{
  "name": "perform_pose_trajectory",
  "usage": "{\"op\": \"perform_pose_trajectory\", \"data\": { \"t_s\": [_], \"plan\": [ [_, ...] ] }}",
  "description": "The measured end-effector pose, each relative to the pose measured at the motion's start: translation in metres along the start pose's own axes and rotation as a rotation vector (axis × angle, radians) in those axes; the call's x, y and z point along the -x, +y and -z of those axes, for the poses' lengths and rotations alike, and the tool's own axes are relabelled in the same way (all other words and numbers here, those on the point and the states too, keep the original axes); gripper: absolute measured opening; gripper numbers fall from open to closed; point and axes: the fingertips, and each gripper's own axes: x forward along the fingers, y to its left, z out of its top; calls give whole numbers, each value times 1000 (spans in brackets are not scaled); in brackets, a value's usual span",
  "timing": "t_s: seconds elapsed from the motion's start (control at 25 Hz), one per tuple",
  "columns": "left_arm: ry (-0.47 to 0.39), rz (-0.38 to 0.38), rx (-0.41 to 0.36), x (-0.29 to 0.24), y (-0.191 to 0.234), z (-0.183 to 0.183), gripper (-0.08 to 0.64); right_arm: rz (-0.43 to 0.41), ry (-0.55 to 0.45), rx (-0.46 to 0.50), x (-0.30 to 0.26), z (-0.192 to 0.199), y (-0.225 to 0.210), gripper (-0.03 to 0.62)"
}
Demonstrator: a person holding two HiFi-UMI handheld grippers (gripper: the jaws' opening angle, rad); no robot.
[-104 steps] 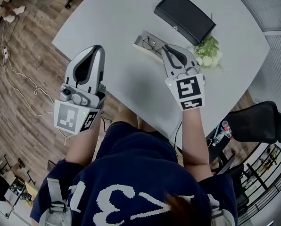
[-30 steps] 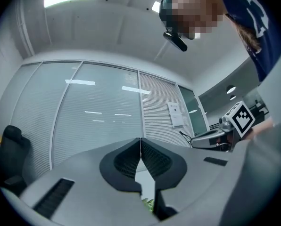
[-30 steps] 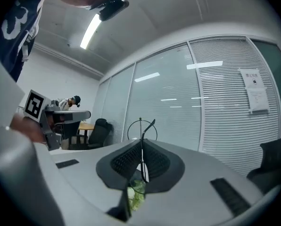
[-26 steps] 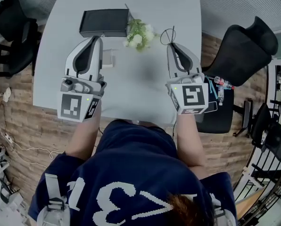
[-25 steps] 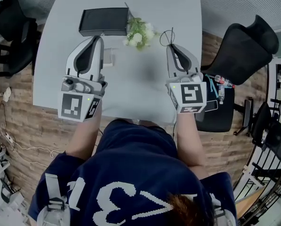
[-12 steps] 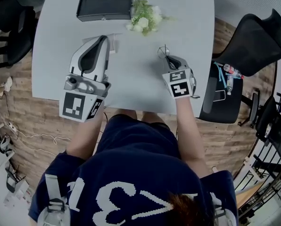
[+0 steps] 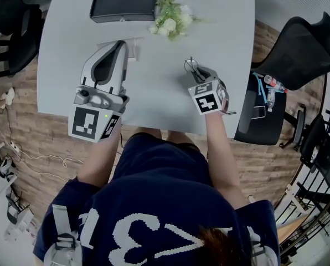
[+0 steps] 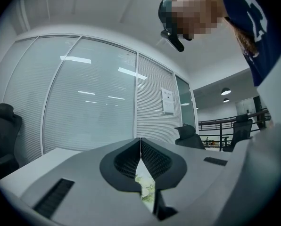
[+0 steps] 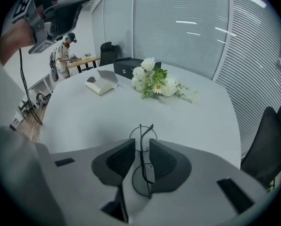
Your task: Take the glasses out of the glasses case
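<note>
- Thin, round, dark wire-rimmed glasses are being clamped edge-on between the jaws of the right gripper, just over the white table.
- The pale glasses case is being seen lying open at 10 o'clock from them.
- The left gripper is being held closed on nothing.

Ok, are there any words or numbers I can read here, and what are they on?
On the person's shirt: big white characters, perhaps "31" and more; partly hidden, not surely readable.
On the notice on the far wall: too small to read.
On the cubes of the left gripper and the right gripper, which holds the glasses: square patterns only, no words.
</note>
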Motion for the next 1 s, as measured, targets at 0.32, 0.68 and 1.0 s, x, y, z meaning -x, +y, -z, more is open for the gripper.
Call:
{"op": "perform_pose_trajectory", "data": {
  "t_s": [0.32, 0.68, 1.0],
  "plan": [
    [-74, -15, -31, -2, -2, -34, 17, 83, -445, -91, 91, -103, -47, 31],
    [-193, -23, -90, -2, -4, -104, 17, 191, -923, -161, 252, -195, -81, 26],
    [-230, -33, -106, 1, -9, -128, 17, 217, -1069, -153, 319, -216, -83, 25]
  ]
}}
